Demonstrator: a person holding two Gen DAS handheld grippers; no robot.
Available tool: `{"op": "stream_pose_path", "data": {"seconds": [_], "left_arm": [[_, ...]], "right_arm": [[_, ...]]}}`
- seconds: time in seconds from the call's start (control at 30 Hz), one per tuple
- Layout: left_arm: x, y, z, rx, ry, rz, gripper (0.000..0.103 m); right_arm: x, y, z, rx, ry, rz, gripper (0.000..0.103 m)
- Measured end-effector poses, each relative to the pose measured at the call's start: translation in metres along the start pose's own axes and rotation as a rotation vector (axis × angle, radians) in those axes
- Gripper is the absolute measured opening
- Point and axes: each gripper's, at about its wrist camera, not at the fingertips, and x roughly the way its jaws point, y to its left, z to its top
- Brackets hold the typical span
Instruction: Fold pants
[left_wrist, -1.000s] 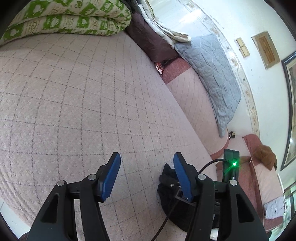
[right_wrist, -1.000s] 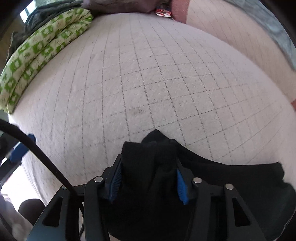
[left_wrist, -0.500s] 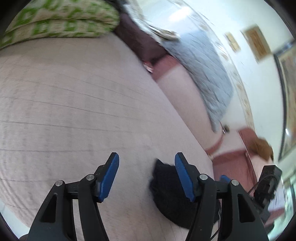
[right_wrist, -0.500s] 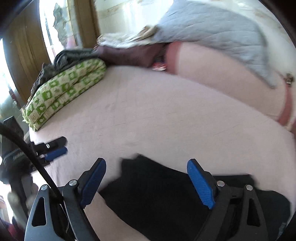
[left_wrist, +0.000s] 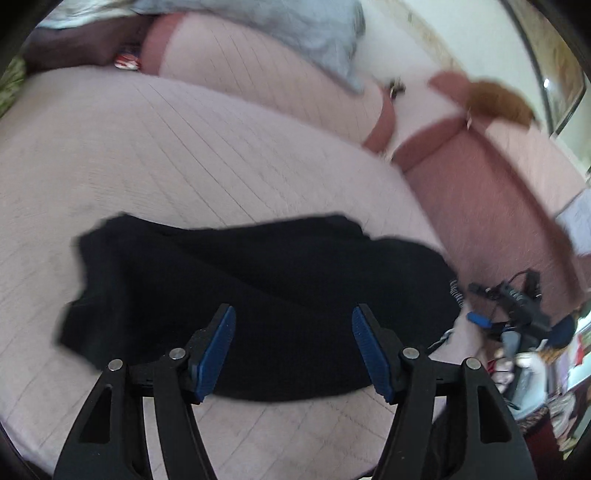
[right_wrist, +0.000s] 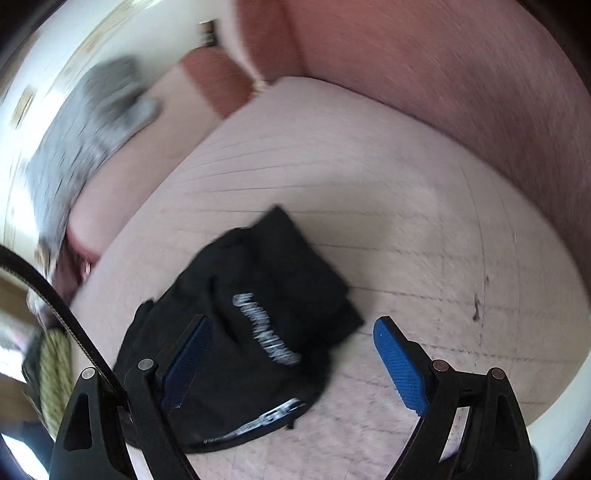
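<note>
One pair of pants (left_wrist: 258, 295), two grippers.
The black pants lie bunched on the quilted bed (left_wrist: 184, 147); left gripper (left_wrist: 293, 349) and right gripper (right_wrist: 291, 365) both hang spread above them, gripping nothing.

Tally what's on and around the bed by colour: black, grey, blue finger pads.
Black: 1, the pants lying bunched on the bed cover.
Grey: 1, the quilt draped over the headboard end.
Blue: 4 pads, two on the left hand-held gripper and two on the right hand-held gripper, both open.
Total: 6.
</note>
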Motion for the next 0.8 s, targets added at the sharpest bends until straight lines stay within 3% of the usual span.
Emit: {"op": "stream_pose_path", "data": {"seconds": [0.1,0.23,0.27,0.3,0.33,0.47,0.67,0.77,0.8], "left_arm": [[0.025,0.005,0.009,-0.025,0.019,0.098,0.065],[0.035,0.029,0.004,-0.111,0.057,0.089,0.065],[0.035,0.031,0.004,-0.111,0.058,0.084,0.065],[0.035,0.031,0.004,-0.106,0.059,0.085,0.065],[0.036,0.03,0.004,-0.102,0.061,0.089,0.065],[0.038,0.024,0.002,-0.057,0.064,0.122,0.065],[0.035,0.021,-0.005,-0.011,0.038,0.112,0.064],[0.024,0.023,-0.007,-0.03,0.056,0.095,0.065],[0.019,0.022,-0.009,-0.033,0.061,0.094,0.065]], "right_arm": [[0.014,-0.018,0.002,0.092,0.042,0.084,0.093],[0.038,-0.015,-0.001,0.15,0.046,0.152,0.094],[0.039,-0.013,-0.001,0.147,0.038,0.163,0.087],[0.039,-0.015,0.001,0.145,0.031,0.171,0.048],[0.038,-0.019,0.001,0.149,0.048,0.198,0.03],[0.021,-0.023,0.0,0.092,0.044,0.171,0.024],[0.002,-0.041,-0.015,0.065,0.068,0.04,0.028],[-0.005,-0.044,-0.015,0.052,0.057,-0.048,0.06],[-0.012,-0.043,-0.014,0.051,0.041,-0.071,0.06]]}}
